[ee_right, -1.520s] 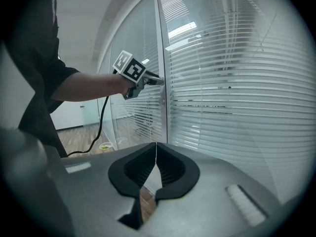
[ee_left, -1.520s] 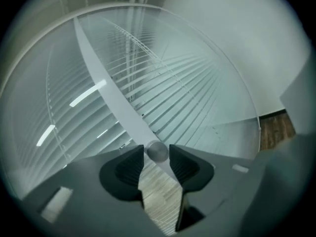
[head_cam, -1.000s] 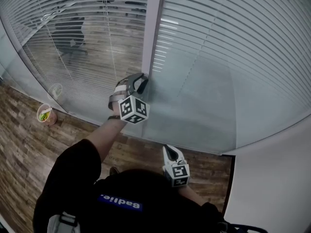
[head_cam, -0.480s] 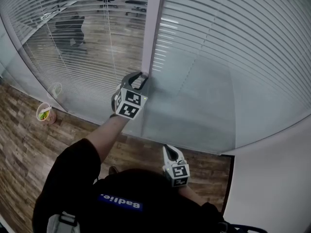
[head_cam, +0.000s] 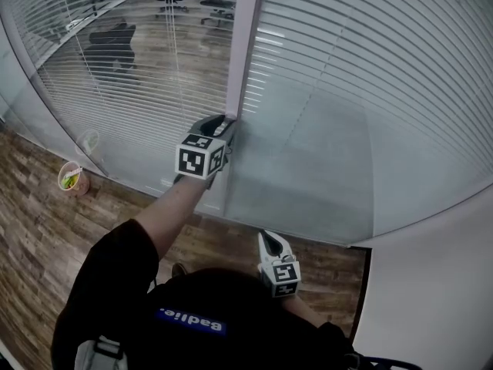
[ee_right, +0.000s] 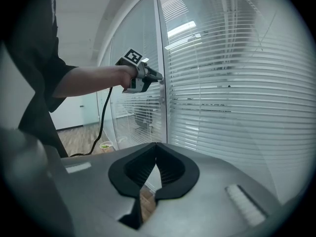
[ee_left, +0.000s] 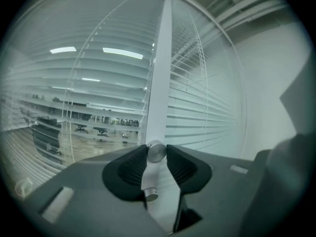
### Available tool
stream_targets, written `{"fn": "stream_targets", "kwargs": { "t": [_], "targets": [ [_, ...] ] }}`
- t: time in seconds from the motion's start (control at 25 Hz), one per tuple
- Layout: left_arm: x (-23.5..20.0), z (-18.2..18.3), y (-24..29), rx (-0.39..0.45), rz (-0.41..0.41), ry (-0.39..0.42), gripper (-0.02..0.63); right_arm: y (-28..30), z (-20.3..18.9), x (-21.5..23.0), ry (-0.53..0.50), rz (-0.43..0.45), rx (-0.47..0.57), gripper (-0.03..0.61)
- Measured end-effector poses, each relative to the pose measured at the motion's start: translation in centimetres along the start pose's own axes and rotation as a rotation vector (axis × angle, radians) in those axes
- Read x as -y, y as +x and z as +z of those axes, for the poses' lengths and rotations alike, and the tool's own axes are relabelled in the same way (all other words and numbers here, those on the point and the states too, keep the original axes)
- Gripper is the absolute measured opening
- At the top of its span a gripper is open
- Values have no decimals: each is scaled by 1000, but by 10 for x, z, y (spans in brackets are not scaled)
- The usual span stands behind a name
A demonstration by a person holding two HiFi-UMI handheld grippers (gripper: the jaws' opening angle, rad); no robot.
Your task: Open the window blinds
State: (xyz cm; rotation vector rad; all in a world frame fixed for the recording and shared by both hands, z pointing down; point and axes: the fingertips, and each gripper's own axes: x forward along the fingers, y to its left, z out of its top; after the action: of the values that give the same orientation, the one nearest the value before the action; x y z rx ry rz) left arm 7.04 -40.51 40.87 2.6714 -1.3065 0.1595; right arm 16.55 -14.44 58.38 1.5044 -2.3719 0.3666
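Contact is made: the left claw (head_cam: 223, 123) is clamped on the round metal knob (ee_left: 156, 151), one pad on each side. The knob stands out from the upright frame post (ee_left: 160, 78) between the two glass panes. It lies straight ahead of this claw, right at its tips, and its axis runs out of the post along the same line the claw points. On that footing I judge the coming move to be a roll of the wrist about that line, not a pull or a push. To this claw's left, the left blind (head_cam: 115, 60) shows the room beyond through its slats, while the right blind (head_cam: 370, 75) on the other side looks more closed. The right claw (ee_right: 156, 147) hangs well back from the post, near the person's body, jaws together and empty, so the left is clearly the nearer one.
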Motion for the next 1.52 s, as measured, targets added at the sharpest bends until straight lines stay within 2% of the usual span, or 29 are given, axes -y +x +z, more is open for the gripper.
{"fn": "stream_targets", "kwargs": {
  "t": [0.2,0.28,0.36,0.48,0.68,0.88,0.96,1.12,1.2,1.28,1.52],
  "targets": [
    [-1,0,0,-2,-25,-102,124,1,6,-5,8,19,8,3],
    [-1,0,1,-5,-27,-109,127,1,3,-3,-7,12,0,3],
    [-1,0,0,-11,-16,-70,128,2,0,-2,-12,9,-3,6],
    [2,1,-2,-20,32,103,135,3,-1,-3,-10,12,-3,12],
    [10,3,-3,-7,119,478,153,2,-3,-3,-8,11,-9,15],
    [16,2,-1,-33,182,830,155,3,-6,-2,-3,8,-19,15],
    [16,-1,1,-48,196,910,155,3,-7,-1,-3,0,-31,15],
    [16,-5,3,-63,214,1009,149,4,-5,-3,4,9,-23,14],
    [16,-5,3,-57,217,1026,123,4,-5,-2,8,6,-18,12],
    [16,-4,3,-45,210,997,124,4,-4,-1,11,2,-19,8],
    [14,-3,2,-16,169,800,123,5,-2,-1,9,4,-20,3]
  ]
}}
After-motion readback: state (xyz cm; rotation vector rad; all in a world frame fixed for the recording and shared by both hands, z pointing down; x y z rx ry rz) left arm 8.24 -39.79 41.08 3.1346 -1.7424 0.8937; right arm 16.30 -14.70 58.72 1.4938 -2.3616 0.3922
